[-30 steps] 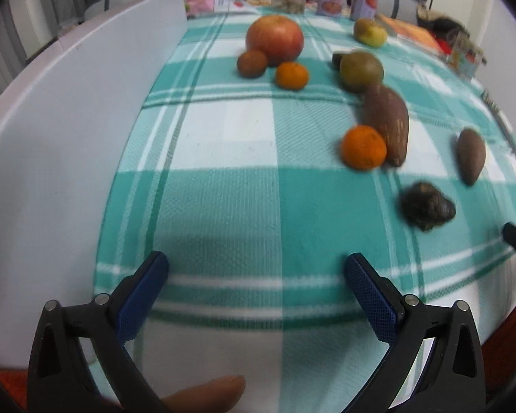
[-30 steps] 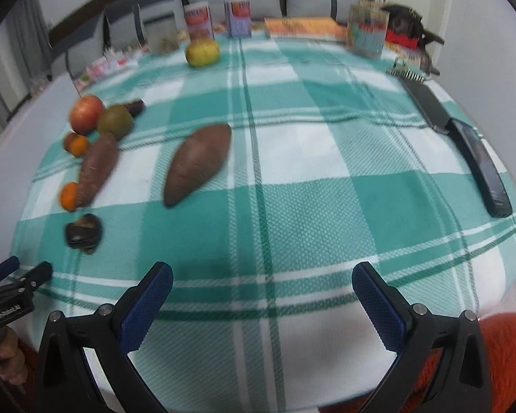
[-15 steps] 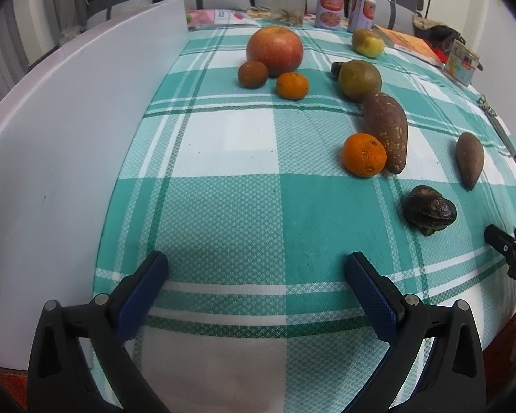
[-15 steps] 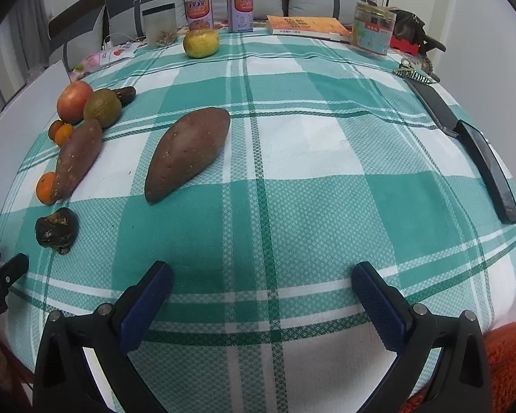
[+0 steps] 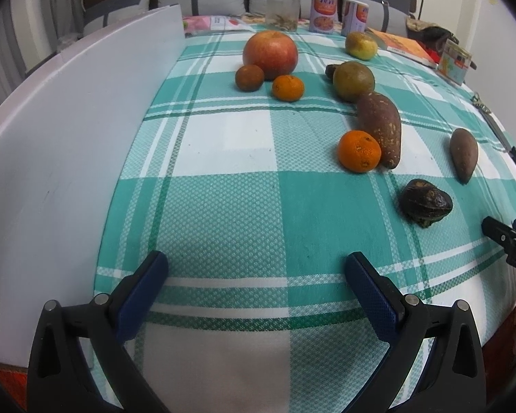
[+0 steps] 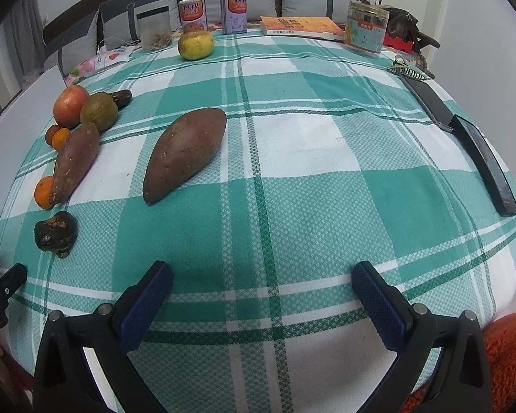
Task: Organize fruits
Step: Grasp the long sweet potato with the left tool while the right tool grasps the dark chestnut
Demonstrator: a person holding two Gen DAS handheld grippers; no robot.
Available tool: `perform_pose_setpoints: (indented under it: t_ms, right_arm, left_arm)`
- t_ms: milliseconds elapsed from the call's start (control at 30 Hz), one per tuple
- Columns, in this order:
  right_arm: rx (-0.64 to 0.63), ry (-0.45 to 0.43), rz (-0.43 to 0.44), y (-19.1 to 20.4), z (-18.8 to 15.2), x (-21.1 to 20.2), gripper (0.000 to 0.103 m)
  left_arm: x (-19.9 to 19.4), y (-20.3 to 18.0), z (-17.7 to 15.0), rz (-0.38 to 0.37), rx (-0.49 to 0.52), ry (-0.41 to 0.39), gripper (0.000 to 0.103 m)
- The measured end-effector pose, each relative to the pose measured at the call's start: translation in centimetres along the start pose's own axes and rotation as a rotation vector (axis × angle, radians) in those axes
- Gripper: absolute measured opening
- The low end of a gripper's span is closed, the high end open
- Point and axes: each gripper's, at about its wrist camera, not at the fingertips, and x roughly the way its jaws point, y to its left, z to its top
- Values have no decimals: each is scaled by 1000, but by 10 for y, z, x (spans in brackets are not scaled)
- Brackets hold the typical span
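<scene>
Both grippers (image 5: 256, 284) (image 6: 261, 290) hover wide and empty; sweet potato (image 6: 184, 153) lies ahead-left of the right one, long axis slanting near-left to far-right, probably its pick.

Your table wears a green-and-white checked cloth (image 6: 309, 144). On it: red apple (image 5: 270, 55), three oranges, nearest (image 5: 359, 150) touching a sweet potato (image 5: 380, 127); larger sweet potato (image 6: 185, 153) lies apart; dark shrivelled fruit (image 5: 425, 206); white board (image 5: 62, 158) along the left edge.
</scene>
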Motion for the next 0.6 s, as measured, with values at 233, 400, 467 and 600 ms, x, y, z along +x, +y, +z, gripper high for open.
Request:
perform_pose_setpoints:
  t_ms: [233,400,467,600]
  right_arm:
    - [-7,3,4,0,0,1,103]
    - [-10,3,5,0,0,0,103]
    - [-10,3,6,0,0,0,103]
    - [-14,1,9,0,-1,0,103]
  left_arm:
    - [-1,-3,0,14,-1,7,103]
    - [0,-2,1,-8,16,35,103]
    - [1,-1,6,-22,24,67,102]
    - [-5,2,33,-150,-5,87,102]
